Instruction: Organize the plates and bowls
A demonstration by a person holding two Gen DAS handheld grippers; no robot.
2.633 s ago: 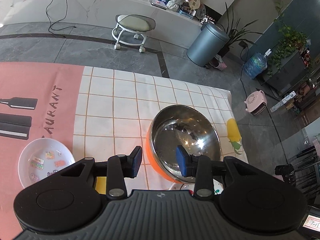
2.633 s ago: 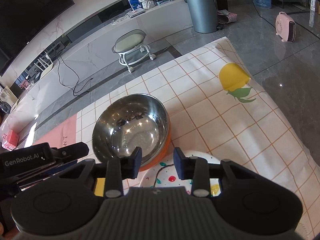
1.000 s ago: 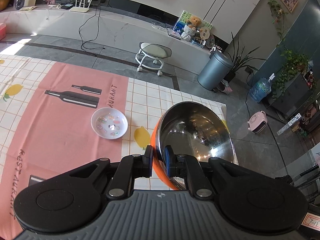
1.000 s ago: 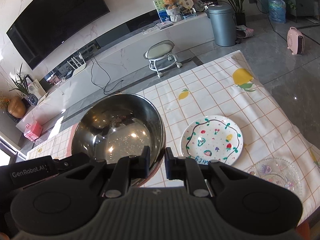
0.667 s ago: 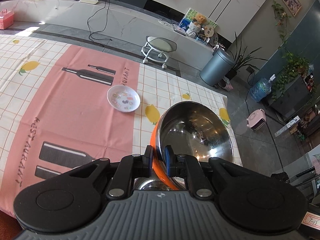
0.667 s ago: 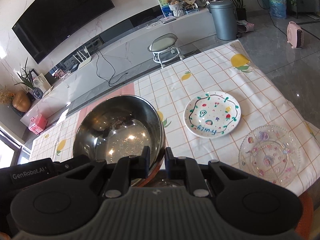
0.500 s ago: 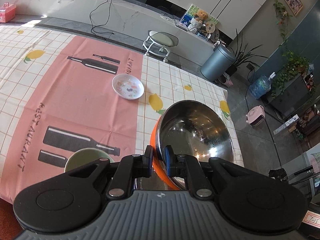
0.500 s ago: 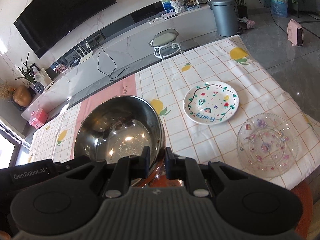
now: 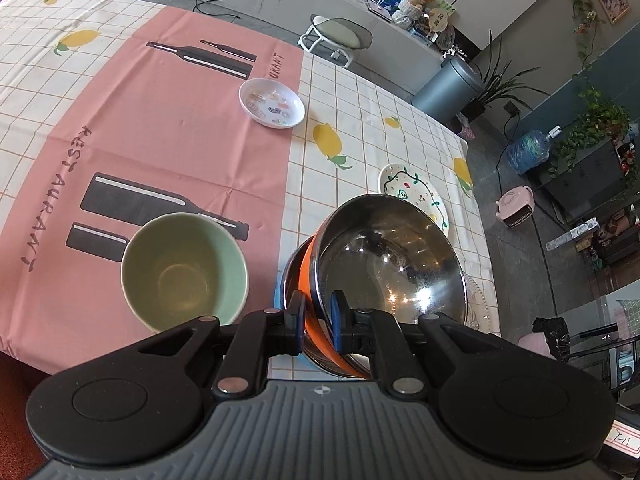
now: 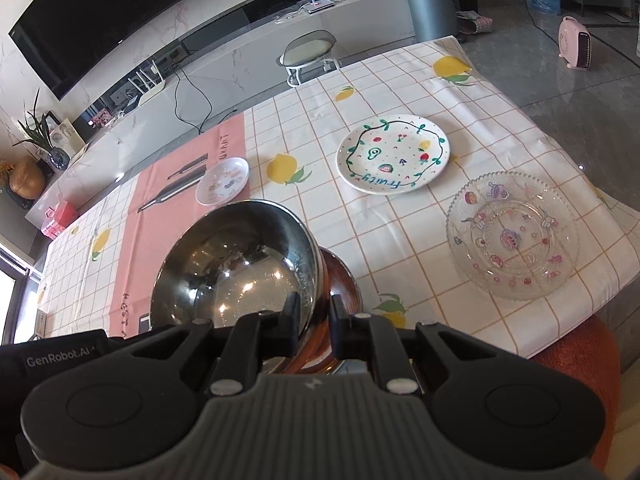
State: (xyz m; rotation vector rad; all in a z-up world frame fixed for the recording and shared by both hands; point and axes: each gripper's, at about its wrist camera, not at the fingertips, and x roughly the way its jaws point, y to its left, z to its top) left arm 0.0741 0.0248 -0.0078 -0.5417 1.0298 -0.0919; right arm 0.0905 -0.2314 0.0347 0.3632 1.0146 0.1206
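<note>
Both grippers are clamped on the rim of the same steel bowl, the one with the orange outside: the left gripper pinches its near-left edge, one pad inside and one on the orange wall, and the right gripper grips the near-right edge the same way. The bowl is tilted and sits over a second bowl, whose brown-tinted inside shows at its 3 o'clock in the right wrist view; whether the two touch I cannot tell. In the left wrist view a green bowl stands upright at 9 o'clock of the steel bowl, just beside it, on the pink part of the tablecloth. At 11 o'clock, well apart, lies a small white dish with little printed pictures. At 1 o'clock from the steel bowl in the right wrist view rests a white plate painted with fruit and a green vine, and a clear glass plate lies at 3 o'clock near the table's edge.
</note>
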